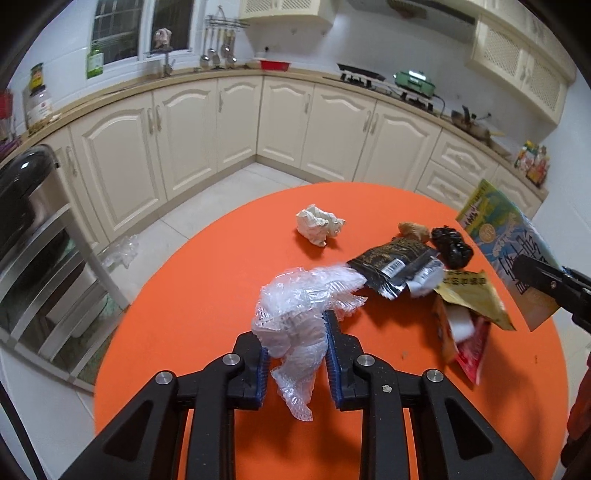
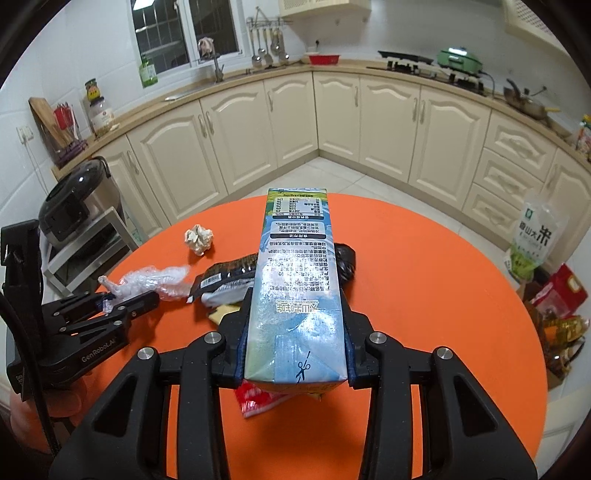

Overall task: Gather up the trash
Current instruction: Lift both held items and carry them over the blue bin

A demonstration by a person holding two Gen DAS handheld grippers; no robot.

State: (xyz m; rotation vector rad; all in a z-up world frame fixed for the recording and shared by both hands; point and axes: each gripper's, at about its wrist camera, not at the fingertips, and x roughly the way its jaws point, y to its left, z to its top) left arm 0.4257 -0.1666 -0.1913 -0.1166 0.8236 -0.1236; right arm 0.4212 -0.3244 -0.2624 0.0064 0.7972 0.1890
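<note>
Item one: my left gripper (image 1: 295,354) pinches crumpled clear plastic wrap (image 1: 295,314), lifting it off the orange table (image 1: 184,314).

Item two: my right gripper (image 2: 295,332) clamps the milk carton (image 2: 295,280) lengthwise, for carrying; other wrappers (image 1: 399,266) lie between.

Even, fairly bright indoor light from above; soft shadows under the litter on the orange worktop (image 1: 207,280). Dark windows (image 2: 184,33). Strong fisheye bending and black vignette at the corners; slight motion blur
</note>
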